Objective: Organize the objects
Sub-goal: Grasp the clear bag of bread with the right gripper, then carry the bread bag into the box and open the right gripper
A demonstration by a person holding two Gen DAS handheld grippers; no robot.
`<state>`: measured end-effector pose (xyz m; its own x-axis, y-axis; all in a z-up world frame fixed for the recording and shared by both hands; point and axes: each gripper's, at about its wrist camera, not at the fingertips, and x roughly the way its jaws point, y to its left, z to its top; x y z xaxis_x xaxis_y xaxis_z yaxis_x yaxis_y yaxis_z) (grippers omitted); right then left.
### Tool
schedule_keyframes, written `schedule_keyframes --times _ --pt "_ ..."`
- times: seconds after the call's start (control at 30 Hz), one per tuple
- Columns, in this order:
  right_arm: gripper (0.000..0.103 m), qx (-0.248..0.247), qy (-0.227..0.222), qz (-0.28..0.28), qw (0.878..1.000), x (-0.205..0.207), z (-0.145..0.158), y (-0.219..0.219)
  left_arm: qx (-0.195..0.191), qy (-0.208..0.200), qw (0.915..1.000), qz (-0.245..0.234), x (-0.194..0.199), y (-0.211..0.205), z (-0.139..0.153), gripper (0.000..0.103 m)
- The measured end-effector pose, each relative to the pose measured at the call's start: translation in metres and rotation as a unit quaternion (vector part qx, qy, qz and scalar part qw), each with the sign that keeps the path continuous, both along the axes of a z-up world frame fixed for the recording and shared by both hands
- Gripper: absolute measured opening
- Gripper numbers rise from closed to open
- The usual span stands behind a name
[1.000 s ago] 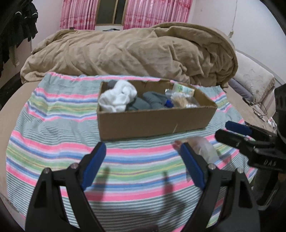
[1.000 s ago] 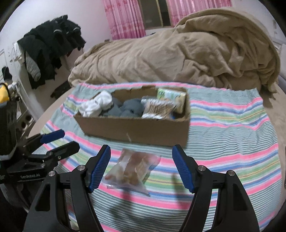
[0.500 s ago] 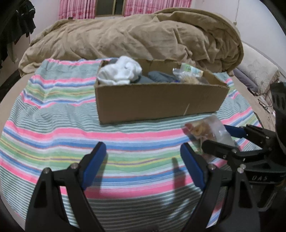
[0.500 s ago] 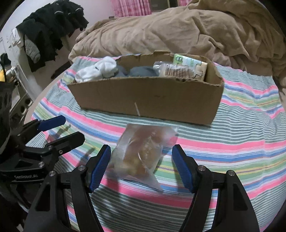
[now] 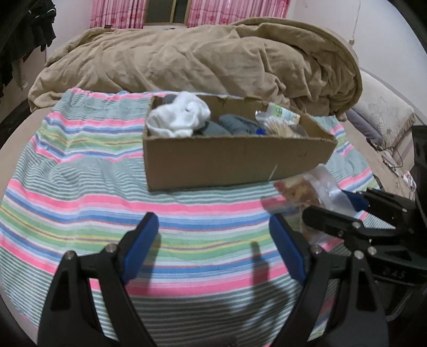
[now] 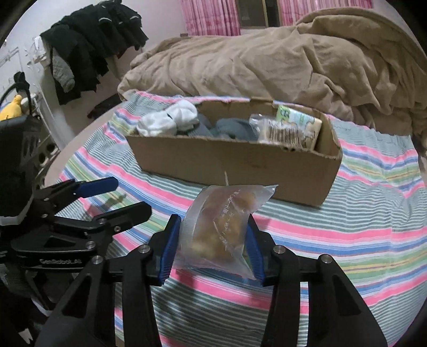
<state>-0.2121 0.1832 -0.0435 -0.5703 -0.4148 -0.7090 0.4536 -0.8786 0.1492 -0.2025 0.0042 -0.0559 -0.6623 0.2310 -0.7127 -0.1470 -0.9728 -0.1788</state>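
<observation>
A clear snack bag (image 6: 222, 224) with brown pieces inside sits between the blue pads of my right gripper (image 6: 212, 240), which is shut on it just above the striped blanket (image 6: 347, 229). The bag also shows in the left wrist view (image 5: 312, 190), held by the right gripper (image 5: 336, 211). A cardboard box (image 6: 240, 165) lies just beyond it, holding white socks (image 6: 170, 120), grey cloth (image 6: 229, 128) and packaged snacks (image 6: 283, 130). My left gripper (image 5: 213, 245) is open and empty over the blanket, in front of the box (image 5: 229, 162).
A rumpled tan duvet (image 5: 202, 61) fills the bed behind the box. Dark clothes (image 6: 88, 53) hang at the left wall. A pillow (image 5: 381, 117) lies at the right. Pink curtains (image 5: 117, 13) hang at the back.
My right gripper closed its pads on the snack bag and lifted it slightly off the blanket. My left gripper stayed open and shifted slightly.
</observation>
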Motion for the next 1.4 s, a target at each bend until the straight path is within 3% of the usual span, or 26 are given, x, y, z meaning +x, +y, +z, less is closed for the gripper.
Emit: schedule_keyframes --times 0.7,0.97,1.1,1.4 --pt "0.049 -0.071 0.058 -0.038 0.995 -0.017 0.058 0.012 0.017 0.063 0.9969 0.044 -0.010 -0.015 0.046 0.086" --pt "0.049 -0.081 0.080 -0.048 0.992 -0.034 0.071 0.011 -0.024 0.090 0.9942 0.054 -0.027 -0.018 0.058 0.086" --pt "0.049 -0.075 0.079 -0.057 0.992 -0.047 0.067 0.012 -0.038 0.087 0.9938 0.059 -0.038 -0.017 0.056 0.086" --pt "0.049 -0.066 0.066 -0.059 0.994 -0.074 0.054 0.001 -0.030 0.055 0.9964 0.058 -0.062 -0.013 0.043 0.086"
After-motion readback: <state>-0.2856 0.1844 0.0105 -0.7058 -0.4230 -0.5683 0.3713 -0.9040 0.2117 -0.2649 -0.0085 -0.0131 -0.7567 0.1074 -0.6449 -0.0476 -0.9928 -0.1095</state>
